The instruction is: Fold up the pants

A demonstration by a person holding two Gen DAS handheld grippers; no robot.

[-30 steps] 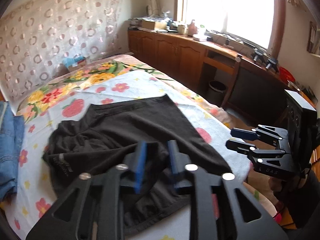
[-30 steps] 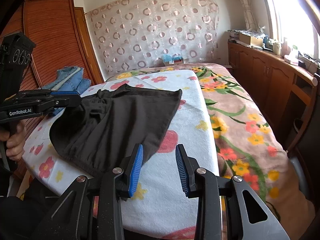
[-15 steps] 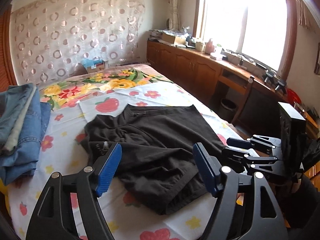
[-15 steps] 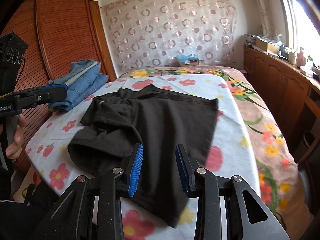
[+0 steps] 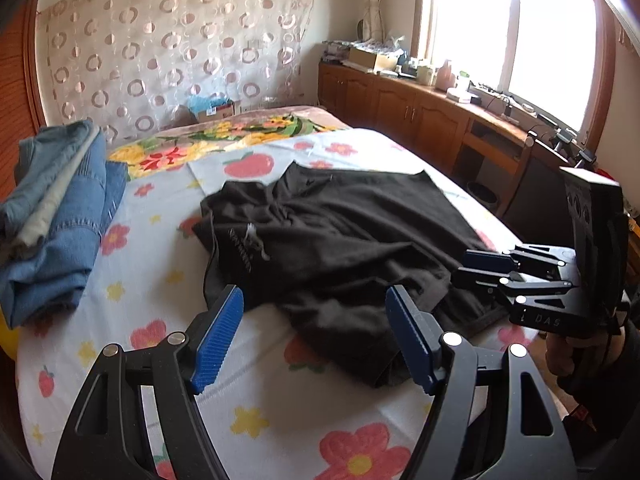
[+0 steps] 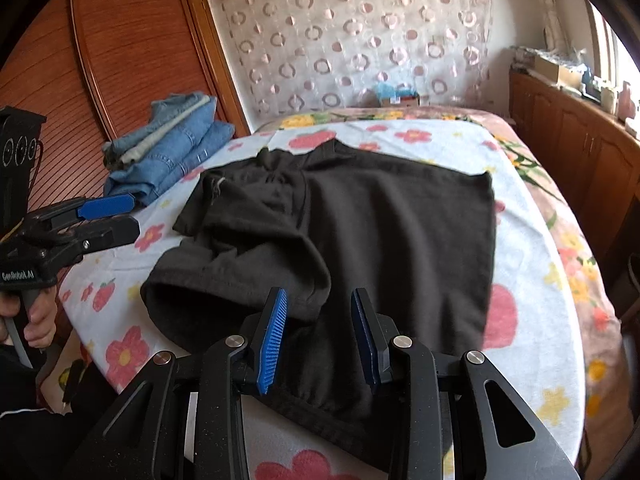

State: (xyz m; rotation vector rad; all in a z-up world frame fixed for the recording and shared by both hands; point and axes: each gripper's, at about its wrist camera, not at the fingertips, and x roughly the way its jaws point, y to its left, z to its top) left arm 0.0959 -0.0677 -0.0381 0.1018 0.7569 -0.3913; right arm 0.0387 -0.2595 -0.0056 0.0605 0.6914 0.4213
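Black pants (image 5: 340, 240) lie rumpled on the flowered sheet (image 5: 140, 300) of a bed, partly folded over themselves at the waist end. My left gripper (image 5: 316, 300) hovers open over the pants' near edge, jaws wide apart and nothing between them. In the right wrist view the pants (image 6: 380, 220) spread across the sheet (image 6: 532, 280), and my right gripper (image 6: 319, 296) hangs just above their near hem. Its jaws stand a narrow gap apart and grip no cloth. Each gripper shows in the other's view: the right gripper (image 5: 468, 266) at the right, the left gripper (image 6: 108, 216) at the left.
A stack of folded blue jeans (image 5: 60, 216) (image 6: 172, 148) rests at the bed's far left. Wooden cabinets (image 5: 420, 112) run under the window on the right, with a waste bin (image 5: 482, 192) beside the bed. A wooden wardrobe (image 6: 120, 60) stands left. A person's hand (image 6: 38, 320) holds the left gripper.
My left gripper's jaws went from a narrow gap to wide apart. Both grippers swung left along the bed's near edge, so the pants now sit centred in both views.
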